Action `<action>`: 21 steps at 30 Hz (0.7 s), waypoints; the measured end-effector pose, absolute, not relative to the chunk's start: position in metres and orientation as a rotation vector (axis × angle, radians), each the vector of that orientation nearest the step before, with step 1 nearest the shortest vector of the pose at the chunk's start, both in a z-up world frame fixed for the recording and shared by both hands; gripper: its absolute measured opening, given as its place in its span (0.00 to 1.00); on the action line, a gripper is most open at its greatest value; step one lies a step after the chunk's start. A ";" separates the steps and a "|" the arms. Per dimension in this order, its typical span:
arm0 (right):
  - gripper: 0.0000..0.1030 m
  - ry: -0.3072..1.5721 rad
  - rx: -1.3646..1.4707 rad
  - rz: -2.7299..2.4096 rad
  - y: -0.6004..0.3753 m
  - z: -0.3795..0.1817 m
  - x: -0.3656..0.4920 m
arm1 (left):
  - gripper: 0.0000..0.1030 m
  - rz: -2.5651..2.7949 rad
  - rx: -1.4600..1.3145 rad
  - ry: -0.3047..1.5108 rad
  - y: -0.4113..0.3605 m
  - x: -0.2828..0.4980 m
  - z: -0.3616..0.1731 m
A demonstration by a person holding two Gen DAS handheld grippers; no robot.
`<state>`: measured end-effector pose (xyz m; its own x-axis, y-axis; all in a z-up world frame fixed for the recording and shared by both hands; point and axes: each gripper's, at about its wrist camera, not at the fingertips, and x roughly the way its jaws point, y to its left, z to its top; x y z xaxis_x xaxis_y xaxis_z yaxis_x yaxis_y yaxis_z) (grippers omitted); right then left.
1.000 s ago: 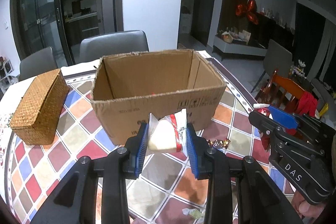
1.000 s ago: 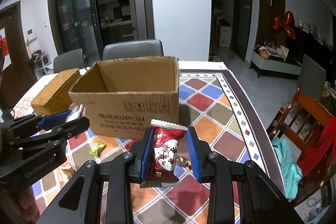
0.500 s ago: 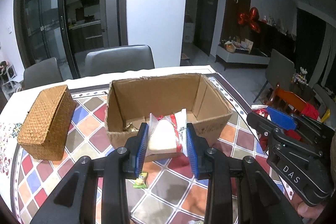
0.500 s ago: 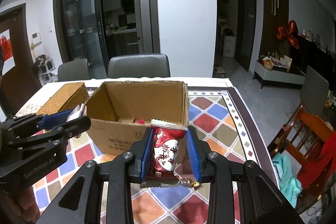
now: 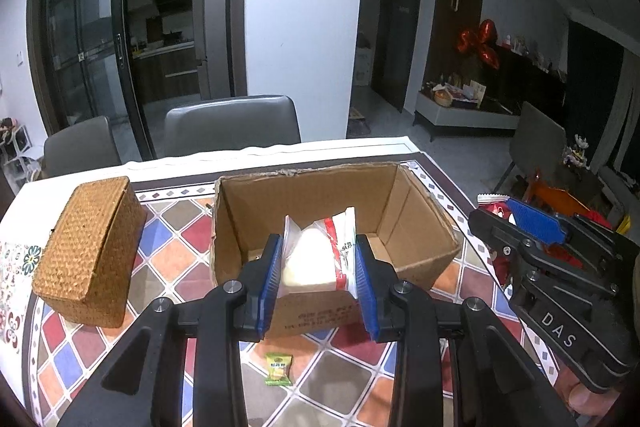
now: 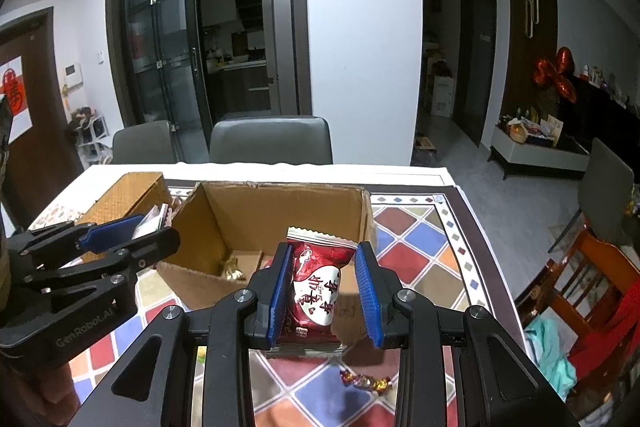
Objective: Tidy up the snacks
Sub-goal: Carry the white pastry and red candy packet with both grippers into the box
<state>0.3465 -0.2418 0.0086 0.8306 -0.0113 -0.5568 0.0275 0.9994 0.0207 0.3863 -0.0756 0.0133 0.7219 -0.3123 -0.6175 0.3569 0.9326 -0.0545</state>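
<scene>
My left gripper [image 5: 318, 259] is shut on a clear packet with a white cake and red stripe [image 5: 316, 253], held above the near edge of the open cardboard box [image 5: 412, 195]. My right gripper [image 6: 322, 283] is shut on a red snack packet with white characters [image 6: 316, 283], held above the box's [image 6: 280, 203] near right corner. Small gold-wrapped sweets [image 6: 232, 269] lie inside the box. Each gripper shows in the other's view: the right one [image 5: 520, 223], the left one [image 6: 120, 233].
A woven wicker box [image 5: 90, 247] stands left of the cardboard box on the checked tablecloth [image 5: 168, 239]. A green sweet [image 5: 279, 369] and gold-wrapped sweets [image 6: 366, 381] lie on the table in front. Grey chairs [image 5: 232, 123] stand behind; a wooden chair [image 6: 592, 283] stands at the right.
Both grippers have risen and moved forward with their packets, from in front of the box's side wall to above its near rim. The box's inside now shows.
</scene>
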 end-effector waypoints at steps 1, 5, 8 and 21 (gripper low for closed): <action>0.32 0.590 0.028 -0.020 -0.241 0.009 0.349 | 0.34 -0.369 0.069 0.669 -0.075 0.387 0.013; 0.32 0.589 0.027 -0.018 -0.241 0.009 0.356 | 0.34 -0.367 0.060 0.671 -0.074 0.393 0.012; 0.32 0.588 0.027 -0.019 -0.241 0.009 0.357 | 0.34 -0.364 0.055 0.672 -0.073 0.398 0.010; 0.32 0.591 0.029 -0.015 -0.237 0.010 0.374 | 0.34 -0.356 0.042 0.682 -0.071 0.417 0.005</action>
